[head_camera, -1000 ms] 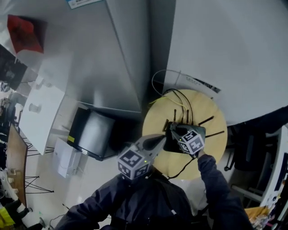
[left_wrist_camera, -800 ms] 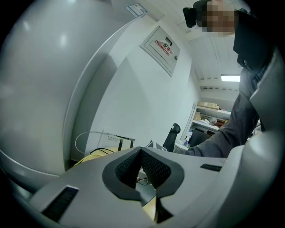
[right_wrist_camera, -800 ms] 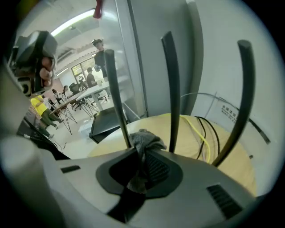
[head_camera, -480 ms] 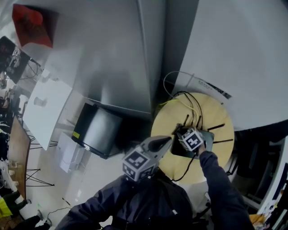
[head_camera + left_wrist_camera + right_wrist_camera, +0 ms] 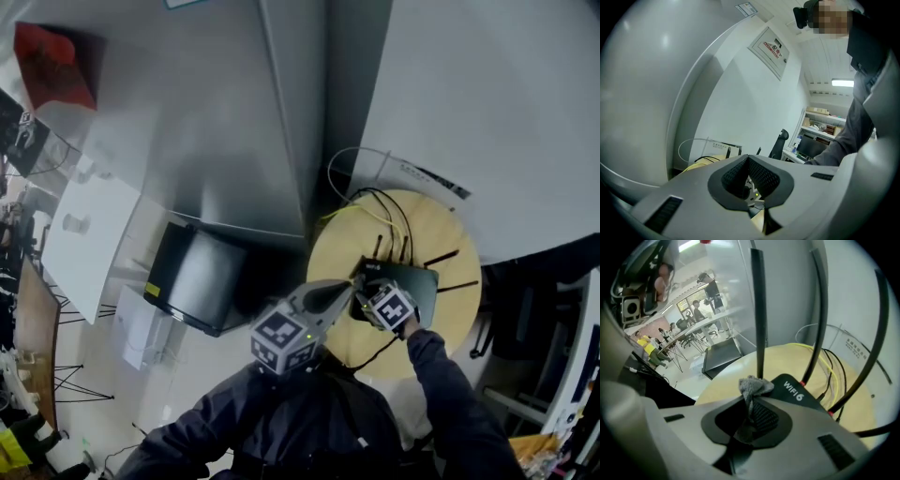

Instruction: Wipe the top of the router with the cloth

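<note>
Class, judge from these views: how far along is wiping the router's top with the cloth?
Done: the cloth is picked up, pinched by the shut right gripper. In hand: it sits at the router's edge by the WIFI 6 print, so wiping seems under way. Left: how much top is wiped cannot be told. The left gripper is shut, empty.

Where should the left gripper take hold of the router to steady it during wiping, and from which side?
Probably the router's flat near-left edge, approached from the left, where the left gripper sits. The upright antennas and the cables crowd the far edge, and the right gripper holds the cloth at the top, so that low bare edge looks freest.
</note>
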Tool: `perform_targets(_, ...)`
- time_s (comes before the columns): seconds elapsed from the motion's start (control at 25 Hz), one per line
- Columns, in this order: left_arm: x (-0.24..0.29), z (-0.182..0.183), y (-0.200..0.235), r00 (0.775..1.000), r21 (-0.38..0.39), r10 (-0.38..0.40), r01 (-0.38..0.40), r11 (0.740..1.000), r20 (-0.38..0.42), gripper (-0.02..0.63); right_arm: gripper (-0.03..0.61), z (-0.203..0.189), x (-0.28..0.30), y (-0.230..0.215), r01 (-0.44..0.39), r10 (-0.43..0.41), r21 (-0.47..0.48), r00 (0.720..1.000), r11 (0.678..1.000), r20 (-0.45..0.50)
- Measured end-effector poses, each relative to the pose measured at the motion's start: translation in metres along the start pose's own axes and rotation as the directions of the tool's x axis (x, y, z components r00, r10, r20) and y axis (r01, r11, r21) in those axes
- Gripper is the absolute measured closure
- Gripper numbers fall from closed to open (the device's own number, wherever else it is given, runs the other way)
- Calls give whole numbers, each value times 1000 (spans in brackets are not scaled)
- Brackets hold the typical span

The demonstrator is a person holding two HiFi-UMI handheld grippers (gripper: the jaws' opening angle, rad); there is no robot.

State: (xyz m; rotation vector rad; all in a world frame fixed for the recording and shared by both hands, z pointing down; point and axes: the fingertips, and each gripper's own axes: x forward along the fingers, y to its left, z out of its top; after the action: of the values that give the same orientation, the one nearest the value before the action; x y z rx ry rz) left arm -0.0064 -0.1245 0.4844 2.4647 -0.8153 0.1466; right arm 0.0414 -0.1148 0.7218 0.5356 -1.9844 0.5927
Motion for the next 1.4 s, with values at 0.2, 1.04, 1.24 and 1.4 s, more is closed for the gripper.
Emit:
perform_targets(0.2, 2, -3, -4, 1000, 5, -15, 15, 1000, -12, 612, 509, -19, -2, 37, -38, 38, -7, 999, 999, -7)
perform_targets(1.04, -6, -3, -2, 1000, 0, -4, 4, 1000, -20, 613, 509, -18, -25, -73, 157, -157, -4, 988, 988, 5)
perform_targets(1.24, -6, 2, -1, 1000, -5, 11, -10, 1000, 8, 614, 508, -14, -19, -88, 171, -173, -96, 985, 981, -13)
perform_targets(1.4, -8, 1, 0, 1000, -10, 19, -19, 1000, 3, 614, 508, -9, -14, -86, 158, -164, -135, 986, 978, -34)
